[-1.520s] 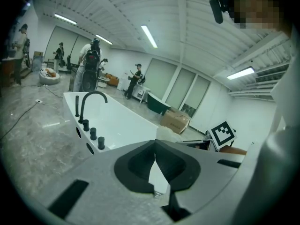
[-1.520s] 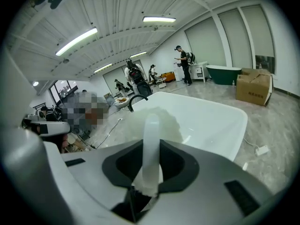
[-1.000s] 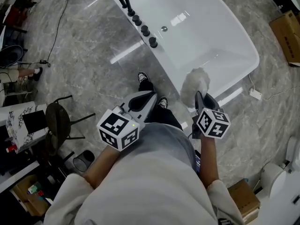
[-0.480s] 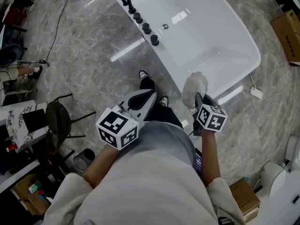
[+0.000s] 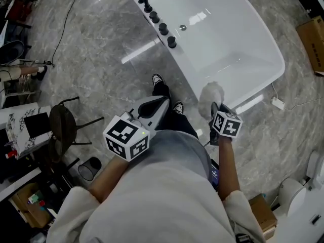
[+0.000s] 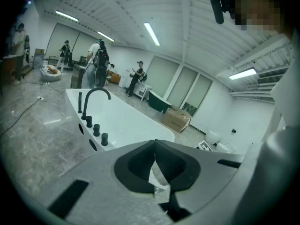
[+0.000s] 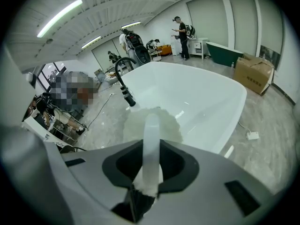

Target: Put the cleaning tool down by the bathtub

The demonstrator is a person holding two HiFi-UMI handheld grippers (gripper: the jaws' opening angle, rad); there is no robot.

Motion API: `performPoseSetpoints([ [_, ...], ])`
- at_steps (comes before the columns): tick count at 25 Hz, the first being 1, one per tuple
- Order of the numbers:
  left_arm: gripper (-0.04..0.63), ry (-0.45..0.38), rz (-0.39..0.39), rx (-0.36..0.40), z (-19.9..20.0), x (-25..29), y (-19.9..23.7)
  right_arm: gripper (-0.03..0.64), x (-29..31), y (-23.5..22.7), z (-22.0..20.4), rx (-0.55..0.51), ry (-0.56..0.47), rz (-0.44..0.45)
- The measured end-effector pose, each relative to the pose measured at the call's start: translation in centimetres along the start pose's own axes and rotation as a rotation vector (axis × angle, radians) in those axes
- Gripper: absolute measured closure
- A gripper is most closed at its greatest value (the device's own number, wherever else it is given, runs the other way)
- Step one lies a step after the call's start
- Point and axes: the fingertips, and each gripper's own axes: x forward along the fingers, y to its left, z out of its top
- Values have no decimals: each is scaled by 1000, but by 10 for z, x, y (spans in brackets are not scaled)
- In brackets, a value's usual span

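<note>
The cleaning tool is a fluffy white duster (image 5: pixel 210 96) on a pale translucent handle (image 7: pixel 150 144). My right gripper (image 5: pixel 216 109) is shut on that handle, and the fluffy head (image 7: pixel 151 124) hangs over the near rim of the white bathtub (image 5: pixel 263 59). The tub (image 7: pixel 206 102) has a black faucet (image 7: pixel 123 74) and black knobs (image 5: pixel 163 28) on its left rim. My left gripper (image 5: pixel 152 109) is held in front of the person's body, above their shoes, jaws closed with nothing between them. In the left gripper view the tub (image 6: pixel 117 123) lies ahead.
Grey marble floor (image 5: pixel 96 70) surrounds the tub. A black chair (image 5: pixel 63 130) and cluttered shelves stand at left, with a cable (image 5: pixel 63 29) across the floor. Cardboard boxes (image 5: pixel 311 44) sit at right, a white plug (image 5: pixel 277 103) lies by the tub, and several people stand far off.
My right gripper with the duster has moved slightly away from me, toward the tub rim. The left gripper has stayed in place.
</note>
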Motion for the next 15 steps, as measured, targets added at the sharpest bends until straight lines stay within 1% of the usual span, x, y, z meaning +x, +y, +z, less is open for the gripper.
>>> performPoseSetpoints([
  [5, 588, 3, 5, -4, -2, -1, 4, 541, 10, -11, -12, 3, 45, -32],
  [15, 588, 9, 7, -4, -4, -3, 8, 541, 28, -25, -38, 1, 120, -64],
])
